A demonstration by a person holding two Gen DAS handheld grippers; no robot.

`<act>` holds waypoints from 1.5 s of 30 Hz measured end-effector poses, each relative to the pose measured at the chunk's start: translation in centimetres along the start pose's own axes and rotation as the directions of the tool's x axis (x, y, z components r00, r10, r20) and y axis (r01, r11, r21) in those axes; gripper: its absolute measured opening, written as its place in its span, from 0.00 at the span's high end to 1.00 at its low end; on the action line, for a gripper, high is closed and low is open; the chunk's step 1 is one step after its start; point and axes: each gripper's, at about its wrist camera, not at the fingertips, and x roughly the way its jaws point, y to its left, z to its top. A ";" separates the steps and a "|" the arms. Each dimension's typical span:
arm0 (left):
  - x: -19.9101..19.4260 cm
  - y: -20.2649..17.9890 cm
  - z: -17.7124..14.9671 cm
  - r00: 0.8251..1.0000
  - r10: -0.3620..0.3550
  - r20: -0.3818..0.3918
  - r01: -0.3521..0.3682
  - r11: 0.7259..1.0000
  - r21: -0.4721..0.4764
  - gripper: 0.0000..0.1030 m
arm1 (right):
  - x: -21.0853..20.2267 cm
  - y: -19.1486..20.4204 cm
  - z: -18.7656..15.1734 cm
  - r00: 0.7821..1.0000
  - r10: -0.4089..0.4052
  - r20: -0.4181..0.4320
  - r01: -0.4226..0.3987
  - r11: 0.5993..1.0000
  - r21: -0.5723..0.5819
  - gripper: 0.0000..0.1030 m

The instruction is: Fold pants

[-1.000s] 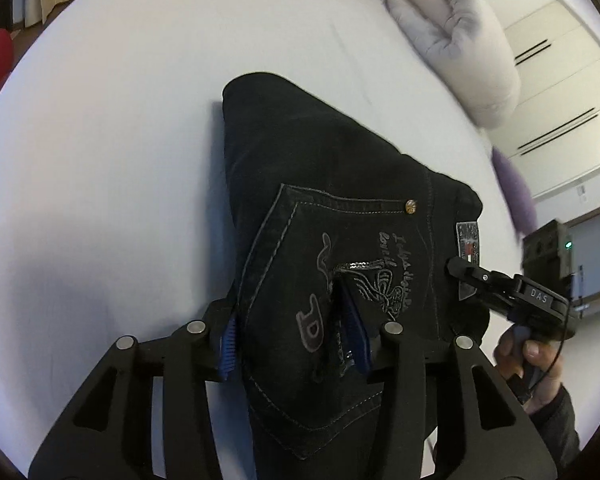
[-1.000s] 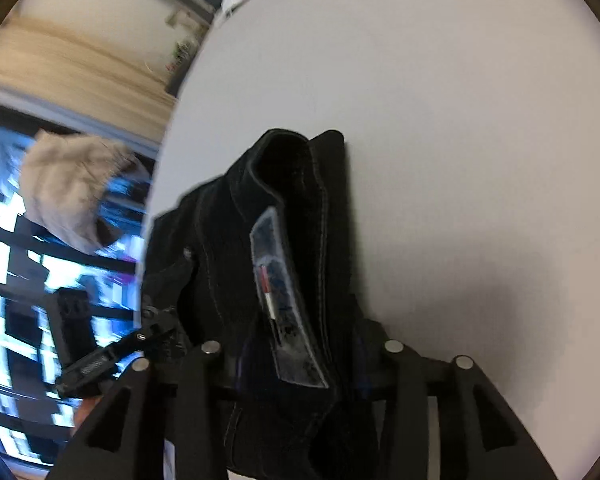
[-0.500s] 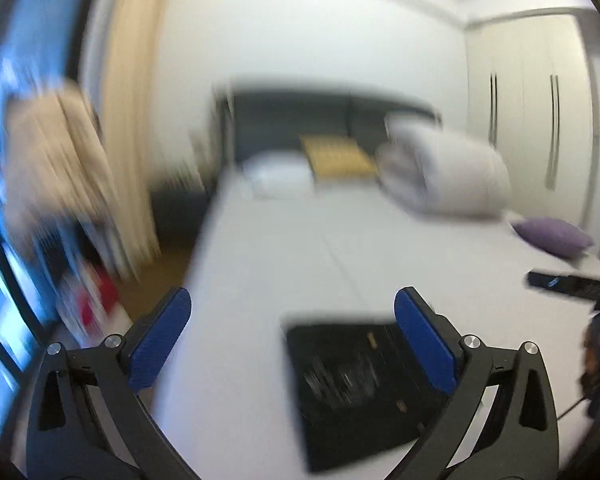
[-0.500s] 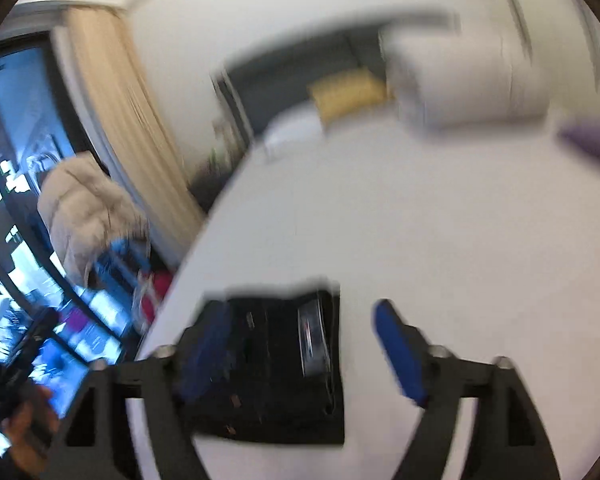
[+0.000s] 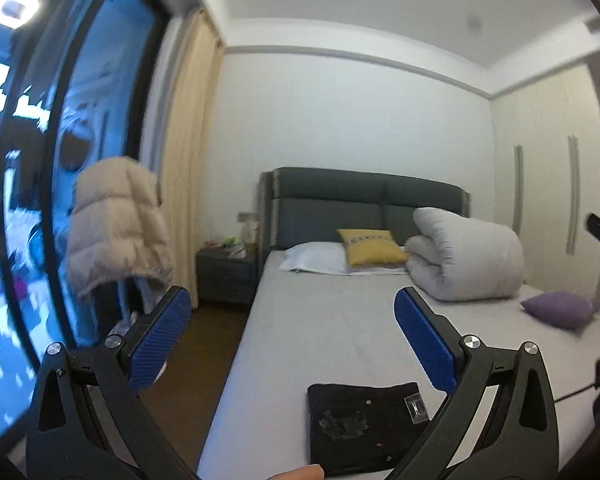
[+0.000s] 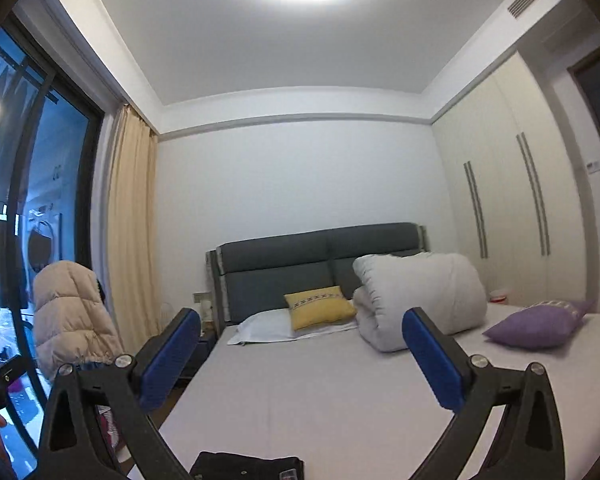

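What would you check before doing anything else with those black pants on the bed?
1. Pants folded into a compact rectangle: ok.
2. Pants lying flat on the bed, well inside its edge: ok in the left view; the right view shows only their top edge.
3. Left gripper free of cloth: ok, wide open with nothing between the pads.
4. Right gripper free of cloth: ok, its jaws are opening and nothing is between them.
5. Both grippers lifted clear of the pants: ok.
6. Fold tidy underneath, no loose leg: cannot tell, only the top face shows.
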 end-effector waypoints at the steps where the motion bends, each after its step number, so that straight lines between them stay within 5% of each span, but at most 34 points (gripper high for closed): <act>1: -0.1 -0.2 0.0 1.000 0.005 -0.012 -0.005 1.000 0.003 0.00 | -0.4 0.1 0.2 1.000 -0.001 -0.003 0.001 1.000 -0.004 0.00; 5: 1.9 -0.7 -0.6 0.985 0.021 -0.169 -0.006 0.996 0.090 0.00 | 0.0 0.5 -0.4 0.996 0.021 -0.087 -0.021 1.000 0.000 0.00; 12: 5.8 -6.0 -6.8 0.953 0.093 -0.289 -0.050 0.987 0.152 0.00 | 0.6 0.6 -3.6 0.971 0.037 -0.234 -0.030 0.999 0.034 0.00; 26: 13.4 -7.0 -17.2 0.851 0.062 -0.522 -0.012 0.995 0.098 0.00 | 1.9 2.7 -9.9 0.888 0.046 -0.457 -0.052 0.999 0.000 0.00; 30: 15.1 -7.5 -19.8 0.796 0.088 -0.598 -0.001 0.990 0.144 0.00 | 2.1 3.3 -11.1 0.866 0.051 -0.497 -0.059 0.998 0.001 0.00; 34: 16.1 -7.9 -22.4 0.767 0.076 -0.637 0.002 0.993 0.121 0.00 | 2.5 3.8 -12.4 0.832 0.044 -0.552 -0.059 0.998 -0.010 0.00; 45: 15.8 -7.9 -24.2 0.750 0.057 -0.659 -0.004 0.997 0.082 0.00 | 3.6 3.9 -15.3 0.727 -0.007 -0.687 -0.035 0.998 -0.047 0.00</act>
